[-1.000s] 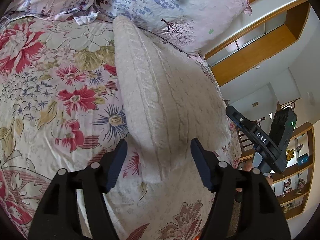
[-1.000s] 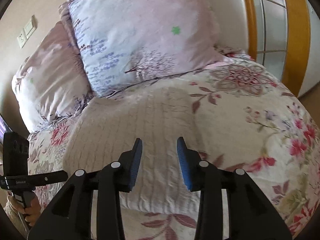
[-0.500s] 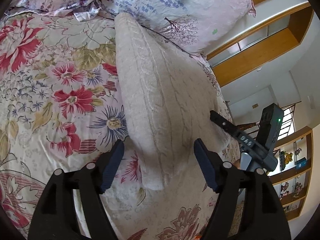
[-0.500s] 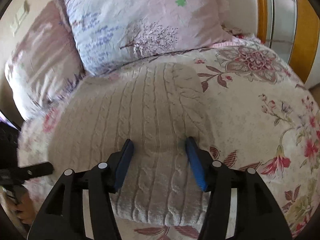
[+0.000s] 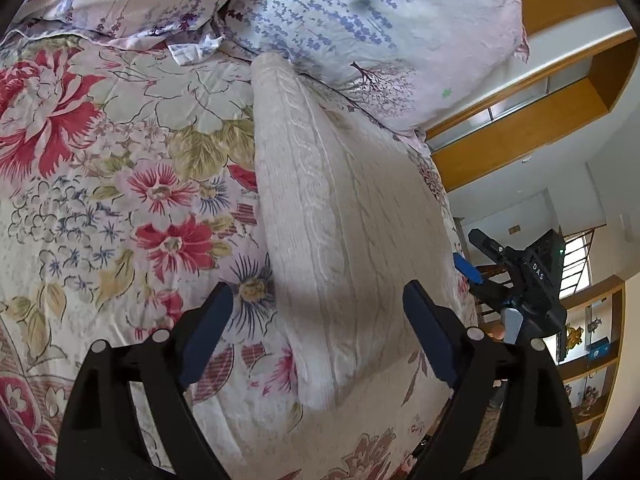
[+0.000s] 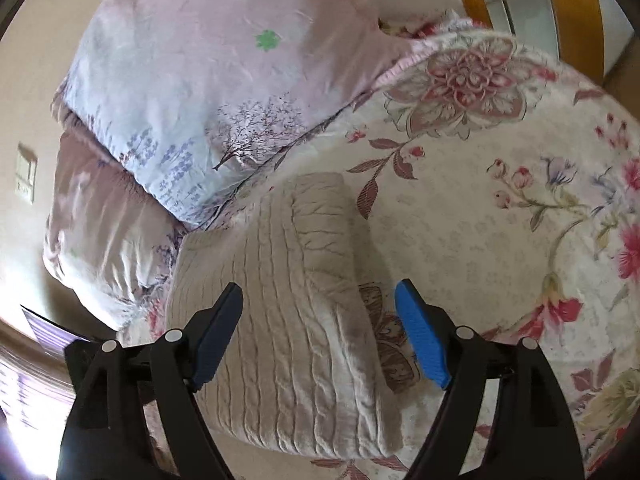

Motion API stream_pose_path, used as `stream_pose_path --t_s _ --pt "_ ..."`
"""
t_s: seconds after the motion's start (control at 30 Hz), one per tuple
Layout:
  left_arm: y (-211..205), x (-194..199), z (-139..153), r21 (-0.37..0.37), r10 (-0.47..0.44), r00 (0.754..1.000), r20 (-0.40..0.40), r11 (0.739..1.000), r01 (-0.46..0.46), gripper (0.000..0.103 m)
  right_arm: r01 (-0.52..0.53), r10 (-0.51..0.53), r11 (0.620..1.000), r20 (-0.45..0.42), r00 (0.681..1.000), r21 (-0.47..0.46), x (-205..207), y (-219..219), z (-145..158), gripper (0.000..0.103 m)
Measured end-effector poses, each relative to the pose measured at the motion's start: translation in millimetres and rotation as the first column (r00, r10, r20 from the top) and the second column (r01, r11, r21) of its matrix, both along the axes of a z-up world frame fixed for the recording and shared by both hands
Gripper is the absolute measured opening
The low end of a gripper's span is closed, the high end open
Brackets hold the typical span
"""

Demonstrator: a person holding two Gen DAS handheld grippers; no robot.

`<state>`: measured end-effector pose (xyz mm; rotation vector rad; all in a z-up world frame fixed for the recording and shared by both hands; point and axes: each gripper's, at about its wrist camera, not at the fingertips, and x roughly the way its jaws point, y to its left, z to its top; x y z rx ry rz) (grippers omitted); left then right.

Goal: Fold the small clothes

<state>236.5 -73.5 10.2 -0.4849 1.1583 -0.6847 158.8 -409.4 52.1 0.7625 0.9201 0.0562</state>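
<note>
Cream knit garment [image 5: 340, 216], long axis toward pillows [image 5: 360, 20]

Bare floral quilt [image 5: 120, 208] lies open left of the folded knit sweater [image 5: 340, 232]; pillows [image 6: 208, 92] block its far end.

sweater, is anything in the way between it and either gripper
Nothing visible. The folded sweater lies bare on the bedspread, and each gripper sits right over a near corner: left gripper, right gripper. Both have just been opening, pads clear of the knit. The pillows lie beyond its far end.
</note>
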Motion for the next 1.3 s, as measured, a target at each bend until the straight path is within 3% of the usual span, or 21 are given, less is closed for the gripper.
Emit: stream_pose_path --t_s 0.1,0.53,0.97,1.2,1.3 --pt "-3.5 7.2 -4.2 -0.019 0.005 1.000 -0.018 1.000 -0.006 0.087 -0.023 0.023 0.998 -0.008 1.000 0.055 10.8 -3.1 -8.5 0.080" --pt "-20.1 32.8 -12.3 -0.046 0.006 0.998 -0.056 0.999 -0.009 0.087 -0.053 0.062 0.990 -0.063 0.996 0.134 33.1 -12.8 -37.0 0.080" --pt "-32.5 46.3 -13.1 -0.067 -0.008 0.999 -0.051 0.998 0.004 0.085 -0.118 0.125 0.976 -0.026 0.992 0.181 43.1 -6.0 -43.0 0.079" --pt "-34.8 48.2 -13.4 -0.086 -0.005 0.999 -0.051 0.996 0.001 0.084 -0.192 0.197 0.966 -0.013 0.980 0.174 46.5 8.1 -45.3 0.063" --pt "-33.7 49.8 -15.5 -0.099 -0.001 0.998 -0.064 0.995 -0.006 0.079 -0.208 0.214 0.959 -0.012 0.977 0.191 46.8 9.9 -47.5 0.054"
